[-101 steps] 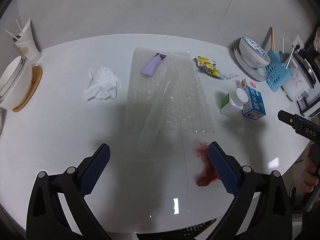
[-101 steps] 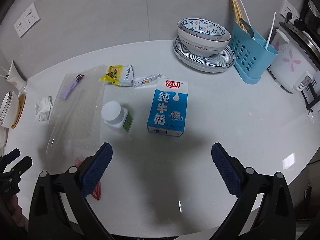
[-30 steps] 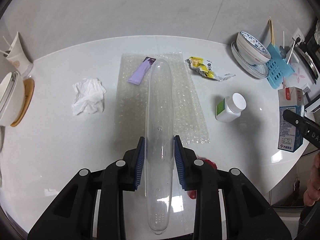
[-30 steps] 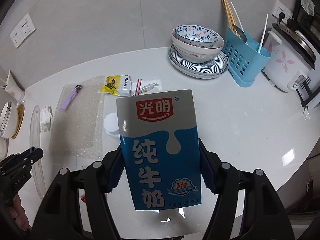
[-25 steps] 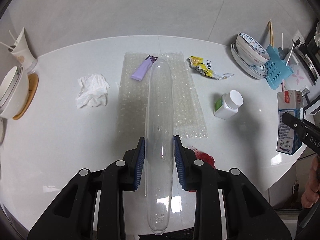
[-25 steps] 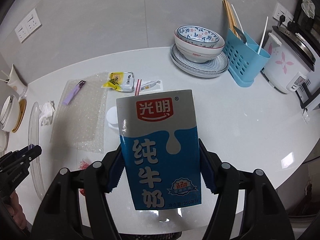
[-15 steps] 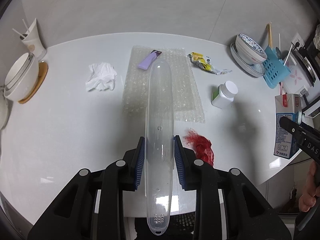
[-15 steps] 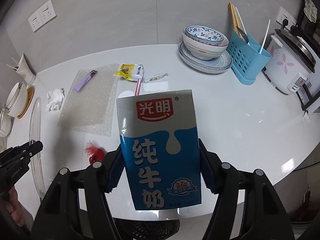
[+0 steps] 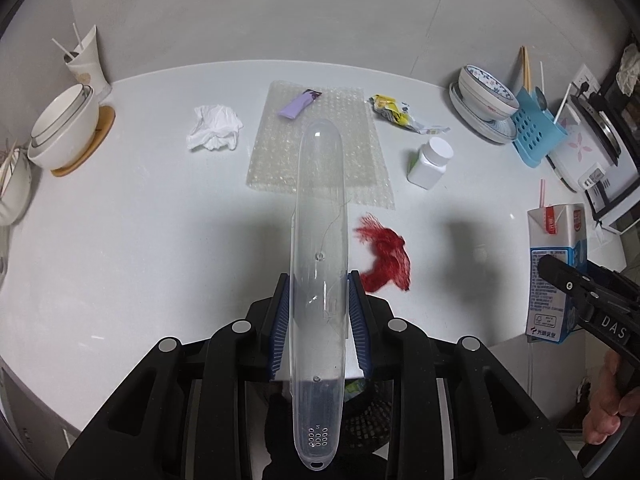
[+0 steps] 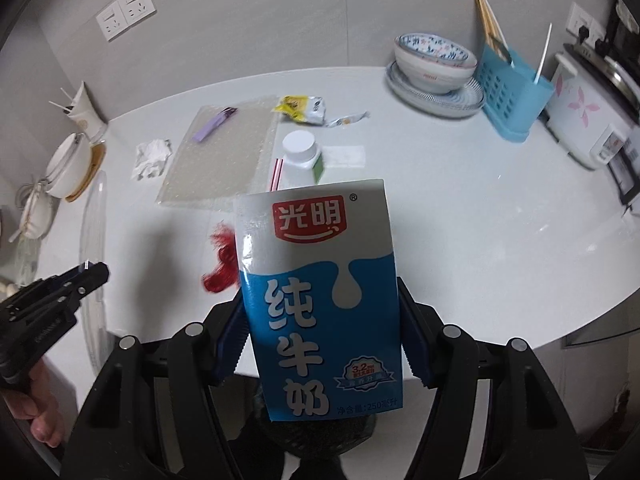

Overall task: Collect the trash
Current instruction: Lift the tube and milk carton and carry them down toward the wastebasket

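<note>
Fingers of my left gripper (image 9: 318, 316) are clamped on the clear plastic case (image 9: 319, 248), and my right gripper (image 10: 322, 332) pinches the blue-and-white milk carton (image 10: 320, 300) by its sides. Both hands have pulled back from the white table (image 9: 140, 220) over the last second, so its near edge now shows below the pads, with a dark mesh bin (image 9: 362, 404) under the case's tail. I judge both pieces ready to drop. Left on the table: red netting (image 9: 384, 258), crumpled tissue (image 9: 214, 133), bubble wrap (image 9: 320, 148), purple wrapper (image 9: 299, 103), yellow packet (image 9: 394, 110), white bottle (image 9: 430, 162).
</note>
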Tool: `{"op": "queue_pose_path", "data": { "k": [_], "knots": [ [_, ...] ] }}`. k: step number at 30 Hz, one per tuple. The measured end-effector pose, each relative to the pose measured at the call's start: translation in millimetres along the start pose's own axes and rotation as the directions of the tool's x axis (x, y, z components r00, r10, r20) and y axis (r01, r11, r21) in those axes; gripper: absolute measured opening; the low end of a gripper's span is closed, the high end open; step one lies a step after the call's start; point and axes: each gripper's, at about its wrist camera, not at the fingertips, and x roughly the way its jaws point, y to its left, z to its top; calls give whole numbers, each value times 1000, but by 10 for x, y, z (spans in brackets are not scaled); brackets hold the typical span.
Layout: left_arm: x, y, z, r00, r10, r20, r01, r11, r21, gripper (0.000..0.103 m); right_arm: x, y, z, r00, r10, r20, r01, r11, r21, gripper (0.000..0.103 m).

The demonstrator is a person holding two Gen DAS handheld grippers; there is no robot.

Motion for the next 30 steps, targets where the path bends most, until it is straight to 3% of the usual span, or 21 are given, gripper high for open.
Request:
{"op": "queue_pose_path", "data": {
  "k": [23, 30],
  "knots": [
    [-313, -138, -1126, 998, -66, -5, 66, 998, -25, 28, -290, 63, -1103, 998, 56, -10, -56, 995, -82, 63],
    [-249, -192, -1407, 996, -84, -26, 84, 996, -14, 28, -246, 9, -1397, 998, 56, -21, -58, 993, -101, 63]
  ]
}}
